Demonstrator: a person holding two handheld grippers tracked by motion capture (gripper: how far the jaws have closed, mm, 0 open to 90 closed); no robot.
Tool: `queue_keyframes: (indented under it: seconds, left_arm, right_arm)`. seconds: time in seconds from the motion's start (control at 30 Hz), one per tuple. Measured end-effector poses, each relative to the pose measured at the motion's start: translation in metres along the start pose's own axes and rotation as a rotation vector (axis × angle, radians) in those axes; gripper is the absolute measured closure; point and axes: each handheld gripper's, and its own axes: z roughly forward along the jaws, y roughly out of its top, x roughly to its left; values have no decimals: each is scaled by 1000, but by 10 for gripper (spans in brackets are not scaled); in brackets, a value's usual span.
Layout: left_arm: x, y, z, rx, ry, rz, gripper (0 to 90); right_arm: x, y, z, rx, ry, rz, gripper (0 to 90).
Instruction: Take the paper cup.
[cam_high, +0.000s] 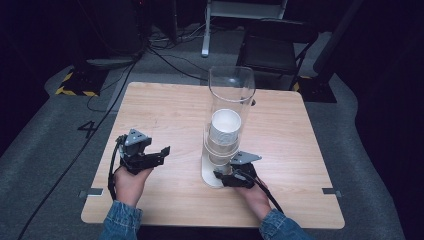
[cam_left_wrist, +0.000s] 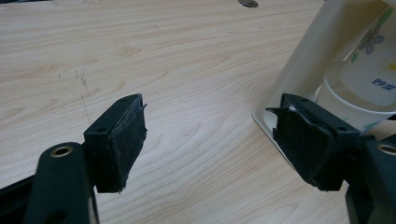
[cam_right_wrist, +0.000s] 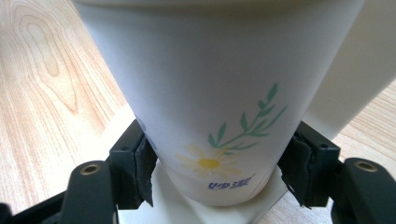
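A clear tube dispenser (cam_high: 231, 90) stands upright on a white base (cam_high: 210, 175) in the middle of the wooden table (cam_high: 165, 105), with a stack of white paper cups (cam_high: 225, 127) inside. The lowest paper cup (cam_right_wrist: 210, 93), printed with a daisy and green sprig, hangs out under the tube. My right gripper (cam_high: 222, 176) reaches in from the front, and its pads (cam_right_wrist: 142, 161) press both sides of that cup near its bottom. My left gripper (cam_high: 161, 154) hovers low over bare wood left of the dispenser (cam_left_wrist: 303, 60), jaws wide open and holding nothing (cam_left_wrist: 208, 126).
A black chair (cam_high: 272, 45) and cables lie on the floor behind the table. A yellow-black striped stand foot (cam_high: 75, 85) sits at the back left. A small hole (cam_left_wrist: 247, 3) is in the tabletop beyond the dispenser.
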Motion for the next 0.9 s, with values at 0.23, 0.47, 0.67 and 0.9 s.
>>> queue_keyframes:
  seconds: [0.23,0.47,0.67,0.9]
  left_arm:
    - [3,2,2,2,-5,-5,251]
    - [1,7,9,-2,-18,1,252]
    - [0,11,16,2,-30,7,252]
    - [-2,14,22,4,-44,10,252]
  right_arm:
    - [0,-1,-8,12,-25,-23,349]
    - [-1,-7,-19,18,-55,-31,349]
    - [-7,-13,-27,18,-77,-19,349]
    - [-13,-17,-37,20,-99,1,349]
